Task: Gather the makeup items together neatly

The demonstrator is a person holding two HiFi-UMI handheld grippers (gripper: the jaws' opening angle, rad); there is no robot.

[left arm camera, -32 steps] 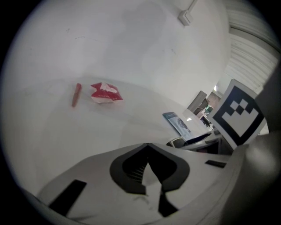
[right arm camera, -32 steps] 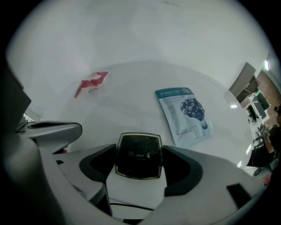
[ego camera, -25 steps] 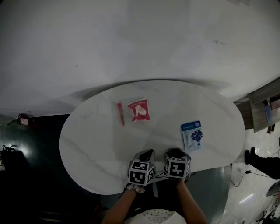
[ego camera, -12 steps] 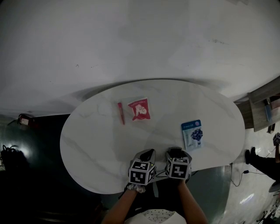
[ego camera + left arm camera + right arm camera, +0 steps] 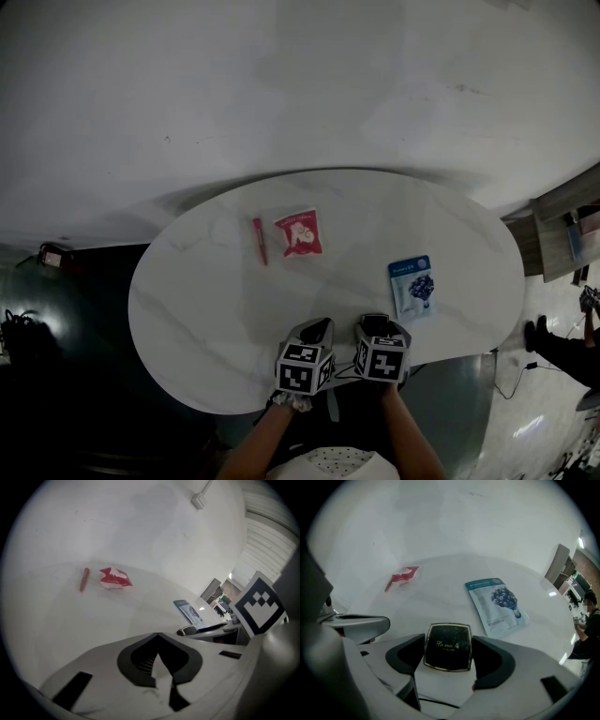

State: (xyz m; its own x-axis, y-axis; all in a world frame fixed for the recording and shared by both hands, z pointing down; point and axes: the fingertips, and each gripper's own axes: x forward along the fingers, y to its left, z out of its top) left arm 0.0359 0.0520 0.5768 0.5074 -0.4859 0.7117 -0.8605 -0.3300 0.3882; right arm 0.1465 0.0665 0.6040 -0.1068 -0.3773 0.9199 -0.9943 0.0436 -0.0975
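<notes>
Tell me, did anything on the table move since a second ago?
Nothing visibly moved. The red stick, red packet and blue packet lie where they were. The left gripper stays shut and empty; the right gripper still holds the black compact.

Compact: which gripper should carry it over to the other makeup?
Right. The right gripper has its jaws on both sides of the compact, and the blue packet lies on that side too. The left gripper is shut, with nothing between its jaws.
</notes>
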